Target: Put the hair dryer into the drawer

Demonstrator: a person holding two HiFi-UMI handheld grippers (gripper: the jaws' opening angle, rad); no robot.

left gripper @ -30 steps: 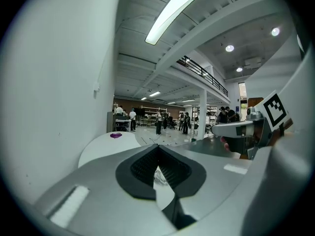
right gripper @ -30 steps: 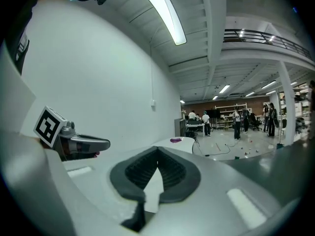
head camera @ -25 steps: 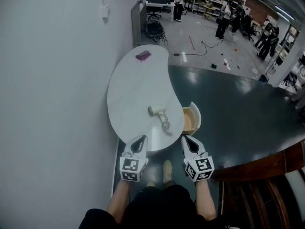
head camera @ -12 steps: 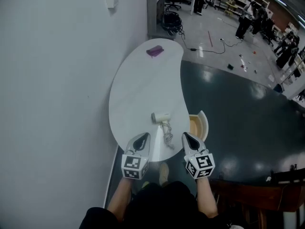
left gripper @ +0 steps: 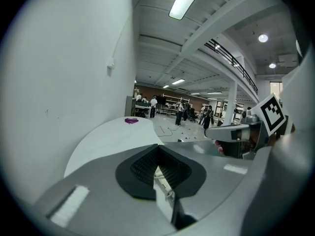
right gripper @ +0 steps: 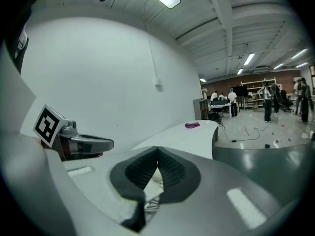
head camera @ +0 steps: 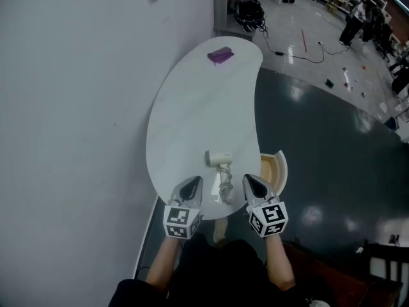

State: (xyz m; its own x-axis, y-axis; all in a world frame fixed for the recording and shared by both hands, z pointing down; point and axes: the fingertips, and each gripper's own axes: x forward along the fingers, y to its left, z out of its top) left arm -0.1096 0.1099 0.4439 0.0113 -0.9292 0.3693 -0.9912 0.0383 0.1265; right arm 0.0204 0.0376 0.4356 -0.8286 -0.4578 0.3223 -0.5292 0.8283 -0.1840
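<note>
Dryer (head camera: 218,158) lies on the surface (head camera: 192,101) near the open drawer (head camera: 271,169). Left claw (head camera: 191,183) and right claw (head camera: 251,182) are closed, empty. Reach step: one must open next.

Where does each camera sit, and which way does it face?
Head view: on the head, facing steeply down at table, hair dryer, open drawer; forearms, left claw, right claw show.
Left gripper view: on left claw, facing along shut jaws over table; right claw at right.
Right gripper view: likewise on right claw; left claw at left.
Shared: purple object at table's far end.
</note>
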